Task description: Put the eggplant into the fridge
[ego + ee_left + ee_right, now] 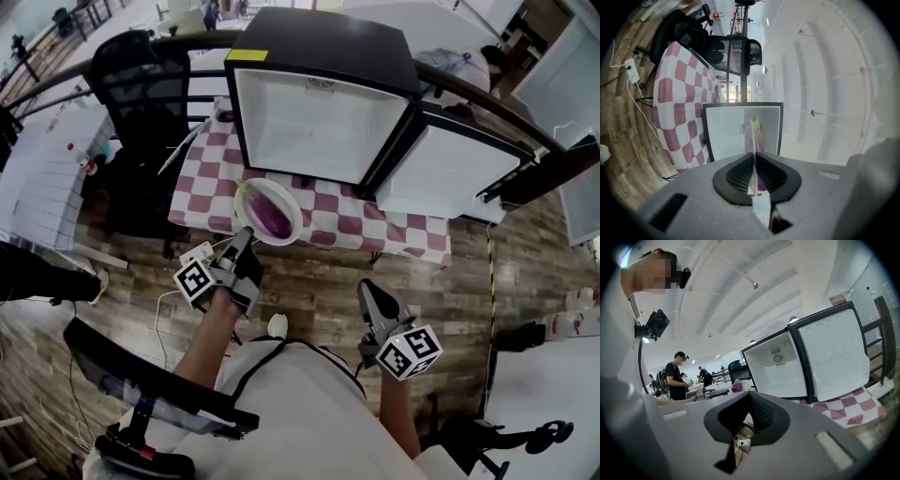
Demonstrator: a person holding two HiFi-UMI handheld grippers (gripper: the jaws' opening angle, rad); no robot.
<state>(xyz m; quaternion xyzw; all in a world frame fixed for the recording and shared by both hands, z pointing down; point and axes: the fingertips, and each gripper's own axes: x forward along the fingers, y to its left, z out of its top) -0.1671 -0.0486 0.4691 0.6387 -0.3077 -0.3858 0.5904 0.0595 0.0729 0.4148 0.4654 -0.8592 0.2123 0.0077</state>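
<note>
Left claw [245, 236] clamped on plate [240, 201] rim, right claw [367, 287] shut, empty. I'd keep it level carrying eggplant [270, 217] into the far fridge [319, 122].

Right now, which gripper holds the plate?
The left gripper, clamped on the rim of the plate carrying the eggplant; the right gripper holds nothing.

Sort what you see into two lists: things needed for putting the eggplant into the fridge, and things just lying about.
Needed: eggplant; white plate under it, gripped at its rim by the left gripper; open fridge.
Lying about: black office chair; power strip on the floor; checkered tablecloth.
</note>
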